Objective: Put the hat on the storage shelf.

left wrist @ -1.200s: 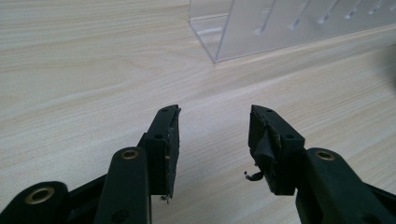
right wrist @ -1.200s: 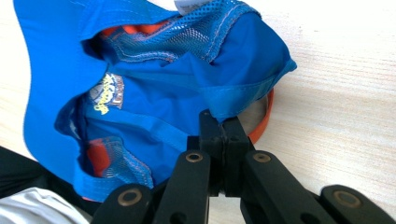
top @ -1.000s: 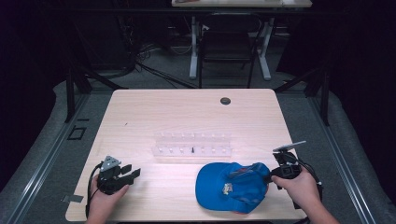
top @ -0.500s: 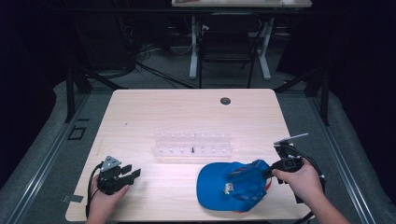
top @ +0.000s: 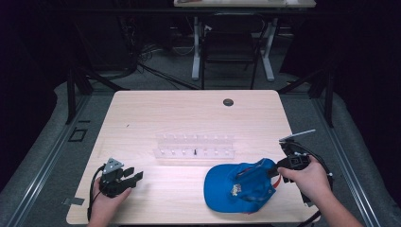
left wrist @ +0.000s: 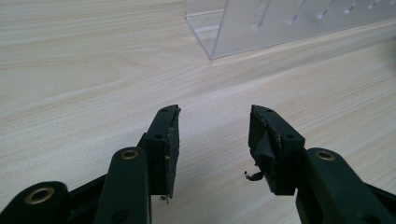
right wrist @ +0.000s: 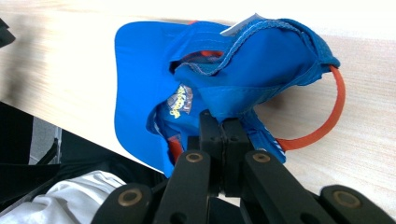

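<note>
A blue cap (top: 239, 187) with a small front logo and an orange back strap (right wrist: 334, 116) lies crumpled at the table's near right. My right gripper (top: 273, 171) is shut on the cap's back fabric (right wrist: 243, 93), its jaws pressed together around the cloth and lifting that edge a little. My left gripper (top: 134, 176) rests at the near left of the table, open, with bare wood between its pads (left wrist: 171, 144). A clear acrylic rack (top: 195, 146) with rows of small pegs stands mid-table; its corner (left wrist: 243, 28) lies ahead of the left jaws.
A round black grommet (top: 228, 102) sits in the light wooden table (top: 189, 116) near its far edge. A chair and a desk frame stand beyond the table in the dark. Metal floor rails run along both sides.
My right gripper has pulled the cap's back edge to the right and slightly up, bunching the fabric. The left gripper has stayed where it was.
</note>
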